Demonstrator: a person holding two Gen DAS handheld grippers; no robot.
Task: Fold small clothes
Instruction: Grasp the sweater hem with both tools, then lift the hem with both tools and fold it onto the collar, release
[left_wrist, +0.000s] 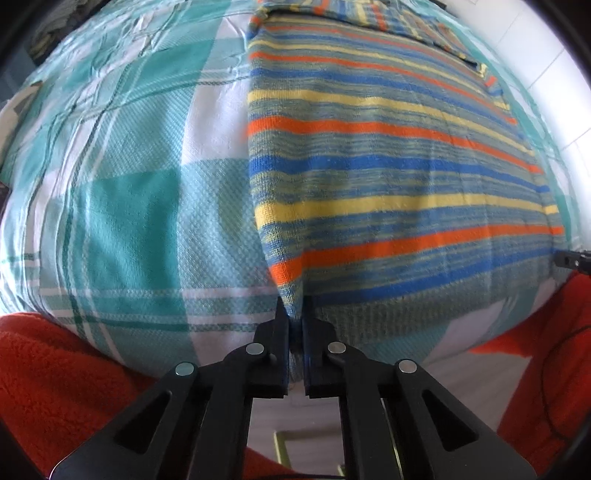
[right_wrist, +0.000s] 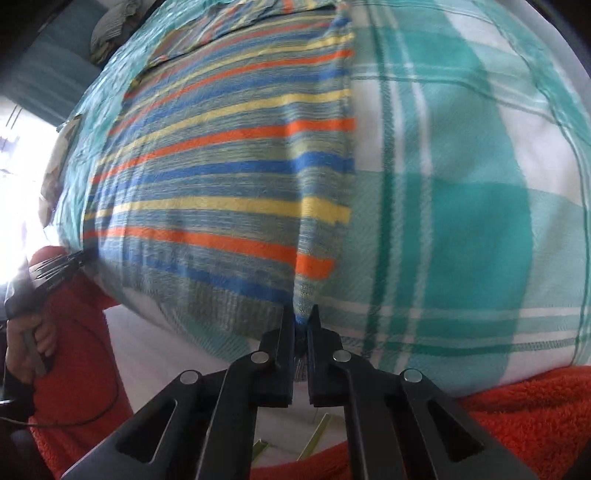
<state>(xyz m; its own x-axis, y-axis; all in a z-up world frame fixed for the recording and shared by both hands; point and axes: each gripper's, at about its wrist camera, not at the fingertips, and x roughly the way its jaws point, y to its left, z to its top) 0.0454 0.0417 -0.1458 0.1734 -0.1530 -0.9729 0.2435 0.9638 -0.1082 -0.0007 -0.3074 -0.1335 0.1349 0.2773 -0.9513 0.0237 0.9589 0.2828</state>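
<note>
A small knitted sweater (left_wrist: 388, 166) with blue, yellow, orange and grey-green stripes lies spread on a teal and white checked sheet (left_wrist: 129, 206). My left gripper (left_wrist: 294, 314) is shut on the sweater's near left hem corner. In the right wrist view the same sweater (right_wrist: 229, 177) fills the left half. My right gripper (right_wrist: 302, 317) is shut on its near right hem corner. The cloth rises in a ridge from each pinch. The left gripper (right_wrist: 79, 258) also shows at the far left of the right wrist view, in a hand.
The checked sheet (right_wrist: 461, 206) covers a bed. An orange fleece garment (left_wrist: 48, 376) of the person is at the near edge in both views (right_wrist: 524, 410). A crumpled grey cloth (right_wrist: 110, 27) lies at the far left. A white wall (left_wrist: 535, 44) is at the right.
</note>
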